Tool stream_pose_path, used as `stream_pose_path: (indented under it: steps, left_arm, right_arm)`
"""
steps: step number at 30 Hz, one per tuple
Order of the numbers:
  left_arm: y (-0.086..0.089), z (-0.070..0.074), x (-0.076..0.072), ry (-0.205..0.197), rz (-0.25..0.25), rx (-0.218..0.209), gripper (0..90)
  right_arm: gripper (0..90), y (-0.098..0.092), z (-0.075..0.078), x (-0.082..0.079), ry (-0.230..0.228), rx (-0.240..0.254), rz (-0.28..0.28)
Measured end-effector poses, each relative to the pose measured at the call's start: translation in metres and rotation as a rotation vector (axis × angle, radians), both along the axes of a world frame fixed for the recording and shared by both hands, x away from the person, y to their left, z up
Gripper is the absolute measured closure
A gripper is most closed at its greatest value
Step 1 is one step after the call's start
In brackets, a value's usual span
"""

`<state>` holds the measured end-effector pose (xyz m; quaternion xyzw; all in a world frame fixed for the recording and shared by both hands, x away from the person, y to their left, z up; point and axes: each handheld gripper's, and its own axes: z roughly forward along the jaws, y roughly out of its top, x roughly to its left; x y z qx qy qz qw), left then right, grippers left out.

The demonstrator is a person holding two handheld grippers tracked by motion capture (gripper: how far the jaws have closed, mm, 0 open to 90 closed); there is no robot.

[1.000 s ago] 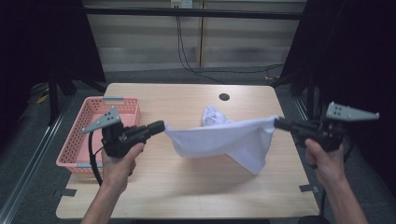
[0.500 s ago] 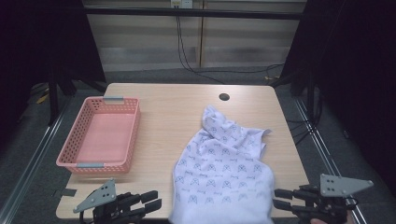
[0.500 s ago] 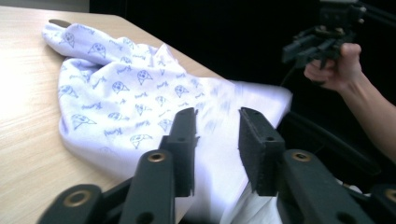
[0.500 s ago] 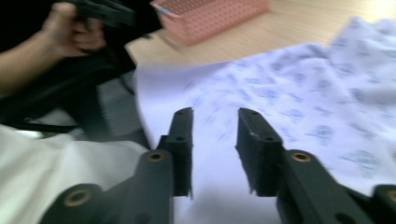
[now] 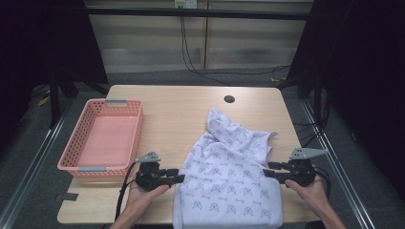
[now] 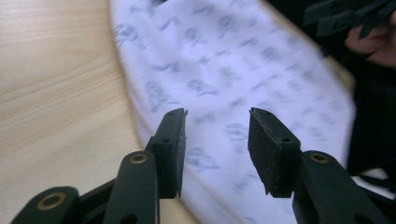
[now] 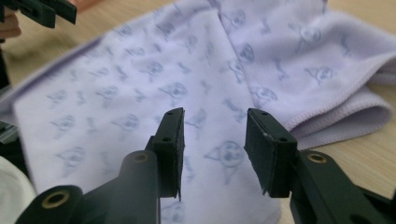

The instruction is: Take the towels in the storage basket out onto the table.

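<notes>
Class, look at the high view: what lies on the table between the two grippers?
The patterned white cloth lies spread between the left gripper and right gripper.

Left gripper (image 5: 177, 179): black body, grey three-cornered plate on top, black cable trailing from rear. Right gripper (image 5: 267, 170): same black build, grey three-cornered plate, black cable looping at rear. Left hand (image 5: 143, 193) and right hand (image 5: 310, 188): bare, forearms bare, no sleeves seen. Gripper views: two black jaws each, flat rectangular pads with fine ribbed texture, small screw holes near pad tips, brass-coloured rivets at link joints.
</notes>
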<state>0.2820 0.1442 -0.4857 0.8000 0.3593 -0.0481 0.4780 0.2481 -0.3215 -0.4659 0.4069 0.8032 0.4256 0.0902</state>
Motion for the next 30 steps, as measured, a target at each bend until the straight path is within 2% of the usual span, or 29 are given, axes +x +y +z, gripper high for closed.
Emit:
stream_pose_path:
  steps: [1, 2, 5, 6, 7, 8, 9, 10, 12, 13, 14, 15, 16, 17, 18, 19, 20, 21, 22, 23, 25, 26, 27, 28, 29, 30]
  left_arm:
    - [-0.002, -0.004, 0.004, -0.002, 0.014, 0.018, 54.7]
    - [-0.003, -0.009, 0.013, 0.027, 0.030, 0.025, 54.2]
    - [-0.004, -0.013, 0.016, 0.028, 0.043, 0.032, 55.1]
    - [-0.006, -0.014, 0.016, 0.033, 0.047, 0.063, 55.8]
    - [-0.009, -0.018, 0.015, 0.036, 0.054, 0.111, 57.6]
    - [-0.009, -0.018, 0.015, 0.032, 0.047, 0.116, 60.8]
    - [-0.009, -0.018, 0.015, 0.032, 0.047, 0.116, 65.4]
    - [-0.008, -0.016, 0.013, 0.005, 0.033, 0.147, 77.9]
    - [-0.004, -0.014, 0.010, 0.011, 0.020, 0.150, 86.3]
    - [-0.001, -0.012, 0.008, 0.013, 0.013, 0.127, 87.2]
    - [-0.001, -0.012, 0.008, 0.013, 0.013, 0.127, 87.9]
    - [0.002, -0.007, 0.003, 0.008, -0.004, 0.093, 87.9]
    - [0.007, -0.001, -0.004, -0.001, -0.011, 0.067, 88.4]
    - [0.007, -0.001, -0.004, -0.001, -0.011, 0.067, 88.4]
    - [0.015, 0.003, -0.013, 0.021, -0.018, 0.007, 88.4]
    - [0.015, 0.003, -0.013, 0.021, -0.018, 0.007, 88.4]
    - [0.021, 0.004, -0.022, 0.034, -0.018, -0.008, 88.4]
    - [0.026, 0.005, -0.029, 0.030, -0.022, -0.012, 88.1]
    - [0.037, 0.006, -0.041, 0.046, -0.013, -0.036, 88.1]
    - [0.037, 0.006, -0.041, 0.046, -0.013, -0.036, 88.1]
    - [0.060, 0.010, -0.063, 0.063, 0.013, -0.040, 88.7]
    - [0.060, 0.010, -0.063, 0.063, 0.013, -0.040, 88.6]
    - [0.067, 0.011, -0.070, 0.058, 0.003, -0.075, 88.6]
    - [0.079, 0.021, -0.080, 0.033, 0.019, -0.114, 87.1]
    - [0.079, 0.021, -0.080, 0.033, 0.019, -0.114, 85.1]
    - [0.084, 0.029, -0.085, 0.001, 0.038, -0.132, 80.7]
  right_arm:
    - [56.5, -0.001, -0.005, 0.005, 0.013, -0.014, -0.003]
    - [56.6, -0.001, -0.009, 0.007, 0.022, -0.028, -0.003]
    - [59.7, -0.002, -0.014, 0.010, 0.040, -0.029, -0.008]
    - [64.3, 0.001, -0.018, 0.008, 0.068, -0.054, -0.010]
    - [71.6, 0.002, -0.019, 0.007, 0.070, -0.056, 0.002]
    - [77.7, 0.003, -0.019, 0.005, 0.078, -0.047, 0.017]
    - [77.7, 0.003, -0.019, 0.005, 0.078, -0.047, 0.017]
    - [86.7, 0.005, -0.015, -0.001, 0.072, -0.023, 0.044]
    - [87.6, 0.005, -0.010, -0.008, 0.060, 0.015, 0.062]
    - [87.8, 0.005, -0.007, -0.012, 0.054, 0.027, 0.069]
    - [87.8, 0.005, -0.007, -0.012, 0.054, 0.027, 0.069]
    - [87.8, 0.005, -0.005, -0.017, 0.050, 0.037, 0.081]
    - [87.8, 0.007, -0.002, -0.029, 0.051, 0.053, 0.110]
    - [87.8, 0.007, -0.002, -0.029, 0.051, 0.053, 0.110]
    - [87.6, 0.010, -0.001, -0.040, 0.058, 0.039, 0.133]
    - [87.6, 0.010, -0.001, -0.040, 0.058, 0.039, 0.133]
    - [87.6, 0.011, -0.001, -0.045, 0.064, 0.037, 0.143]
    - [87.5, 0.013, 0.001, -0.058, 0.056, 0.012, 0.164]
    - [87.5, 0.013, 0.003, -0.061, 0.051, 0.011, 0.169]
    - [87.5, 0.013, 0.003, -0.061, 0.051, 0.011, 0.169]
    - [87.7, 0.012, 0.008, -0.073, 0.049, 0.017, 0.190]
    - [87.6, 0.012, 0.010, -0.077, 0.050, 0.026, 0.202]
    - [87.6, 0.012, 0.010, -0.077, 0.050, 0.026, 0.202]
    - [86.5, 0.014, 0.014, -0.084, 0.055, 0.034, 0.229]
    - [86.5, 0.014, 0.014, -0.084, 0.055, 0.034, 0.229]
    - [76.0, 0.017, 0.015, -0.087, 0.057, 0.019, 0.247]
